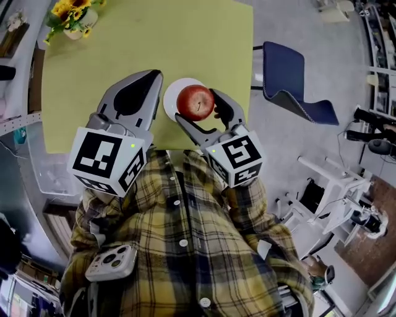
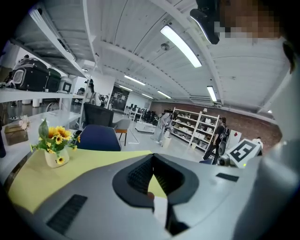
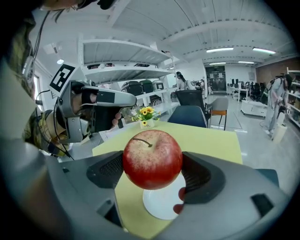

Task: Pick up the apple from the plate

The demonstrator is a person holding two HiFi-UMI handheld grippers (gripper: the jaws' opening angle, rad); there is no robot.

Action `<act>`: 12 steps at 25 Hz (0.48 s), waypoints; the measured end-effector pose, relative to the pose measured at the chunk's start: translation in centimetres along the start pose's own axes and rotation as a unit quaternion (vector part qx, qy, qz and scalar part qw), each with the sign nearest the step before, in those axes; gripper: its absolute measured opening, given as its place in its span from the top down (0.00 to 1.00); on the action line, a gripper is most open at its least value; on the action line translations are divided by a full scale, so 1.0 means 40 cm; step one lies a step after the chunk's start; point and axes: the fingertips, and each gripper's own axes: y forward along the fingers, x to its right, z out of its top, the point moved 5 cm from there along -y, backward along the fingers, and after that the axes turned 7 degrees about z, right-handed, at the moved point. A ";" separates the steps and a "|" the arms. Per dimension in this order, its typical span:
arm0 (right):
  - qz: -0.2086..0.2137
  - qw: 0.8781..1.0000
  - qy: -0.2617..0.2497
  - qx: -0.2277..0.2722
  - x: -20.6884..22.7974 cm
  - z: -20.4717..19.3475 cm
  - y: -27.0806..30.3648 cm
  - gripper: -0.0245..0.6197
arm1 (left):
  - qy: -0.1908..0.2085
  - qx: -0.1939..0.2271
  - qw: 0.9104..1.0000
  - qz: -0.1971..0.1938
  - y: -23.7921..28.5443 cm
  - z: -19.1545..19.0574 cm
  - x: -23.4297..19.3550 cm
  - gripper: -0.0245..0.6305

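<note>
A red apple (image 1: pixel 195 101) (image 3: pixel 152 159) is clamped between the jaws of my right gripper (image 1: pixel 198 109) (image 3: pixel 152 166), lifted clear above a small white plate (image 1: pixel 171 99) (image 3: pixel 161 203). The plate lies near the front edge of the yellow-green table (image 1: pixel 148 43) (image 3: pixel 206 138) and shows nothing on its visible part. My left gripper (image 1: pixel 147 93) (image 2: pixel 152 180) hangs over the table just left of the plate, its jaws closed together with nothing between them.
A vase of sunflowers (image 1: pixel 73 17) (image 2: pixel 55 143) (image 3: pixel 146 116) stands at the table's far left corner. A blue chair (image 1: pixel 291 82) (image 2: pixel 97 138) sits past the table's right side. Shelving and desks (image 1: pixel 15 74) run along the left.
</note>
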 end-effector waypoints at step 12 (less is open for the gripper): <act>0.027 0.999 -0.020 0.038 -0.047 0.101 -0.073 0.37 | 0.005 0.015 1.000 -0.013 -0.027 0.054 0.032 0.95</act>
